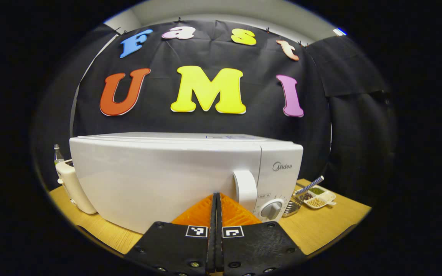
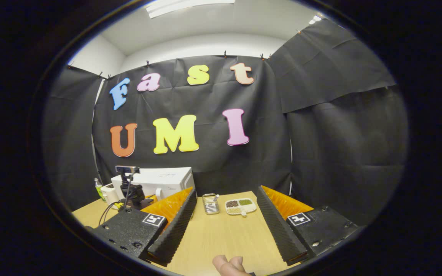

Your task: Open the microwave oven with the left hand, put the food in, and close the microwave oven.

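The white microwave [image 1: 167, 180] stands close in front of me in the left gripper view, door closed, its curved handle [image 1: 245, 190] just right of my fingertips. My left gripper [image 1: 216, 195] is shut with nothing between the fingers, its tips near the door's lower right. A white divided dish of beans and grains [image 2: 241, 206] lies on the wooden table [image 2: 225, 237], straight ahead of my right gripper [image 2: 226, 190], which is open and empty above the table. The same dish [image 1: 319, 196] sits right of the microwave. In the right gripper view the microwave [image 2: 167, 180] is far off at the left.
A small metal basket [image 2: 210, 203] holding a striped stick stands left of the dish. A cream toaster [image 1: 71, 188] and a bottle [image 1: 57, 153] are left of the microwave. Fingers of a hand [image 2: 228, 265] show at the bottom edge. Black cloth walls close the booth.
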A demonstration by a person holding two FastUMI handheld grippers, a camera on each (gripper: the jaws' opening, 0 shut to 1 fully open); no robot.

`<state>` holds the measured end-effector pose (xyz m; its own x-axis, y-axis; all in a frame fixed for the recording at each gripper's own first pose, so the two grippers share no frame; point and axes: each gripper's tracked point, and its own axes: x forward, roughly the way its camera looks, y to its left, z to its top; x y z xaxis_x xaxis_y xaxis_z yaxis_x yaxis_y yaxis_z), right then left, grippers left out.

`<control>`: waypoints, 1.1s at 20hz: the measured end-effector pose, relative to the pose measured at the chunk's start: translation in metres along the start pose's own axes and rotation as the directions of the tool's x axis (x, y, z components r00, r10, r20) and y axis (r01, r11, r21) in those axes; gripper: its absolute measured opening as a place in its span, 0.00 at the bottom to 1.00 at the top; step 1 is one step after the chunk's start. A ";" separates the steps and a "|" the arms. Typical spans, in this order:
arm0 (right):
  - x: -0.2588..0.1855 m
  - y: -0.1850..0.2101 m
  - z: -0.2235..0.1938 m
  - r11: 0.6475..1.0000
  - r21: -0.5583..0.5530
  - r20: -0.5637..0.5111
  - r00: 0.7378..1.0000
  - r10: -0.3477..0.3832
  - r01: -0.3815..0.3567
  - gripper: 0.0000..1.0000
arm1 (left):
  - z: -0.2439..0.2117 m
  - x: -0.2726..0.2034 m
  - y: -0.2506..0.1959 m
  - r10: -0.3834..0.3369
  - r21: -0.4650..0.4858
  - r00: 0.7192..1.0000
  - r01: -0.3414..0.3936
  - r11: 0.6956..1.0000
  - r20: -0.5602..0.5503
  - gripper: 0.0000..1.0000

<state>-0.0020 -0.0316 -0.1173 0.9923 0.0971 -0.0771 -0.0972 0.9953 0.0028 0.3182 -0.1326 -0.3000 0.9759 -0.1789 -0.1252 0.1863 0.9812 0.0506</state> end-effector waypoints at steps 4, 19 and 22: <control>-0.003 0.005 -0.012 1.000 0.001 -0.045 0.999 0.012 -0.012 1.00 | -0.005 -0.016 -0.007 -0.025 -0.053 0.998 0.022 0.998 -0.051 0.00; -0.034 0.002 -0.024 0.996 0.089 -0.043 0.999 -0.023 0.027 1.00 | 0.082 -0.237 0.000 0.008 -0.010 1.000 -0.008 1.000 0.009 0.56; -0.045 0.009 -0.020 0.997 0.079 -0.034 0.999 -0.016 0.019 1.00 | 0.102 -0.280 0.006 0.041 -0.034 0.998 -0.039 0.999 0.050 0.93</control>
<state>-0.0490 -0.0271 -0.1336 0.9906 0.0807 -0.1106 -0.0720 0.9941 0.0806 0.0580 -0.0839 -0.1634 0.9871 -0.1421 -0.0736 0.1441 0.9893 0.0221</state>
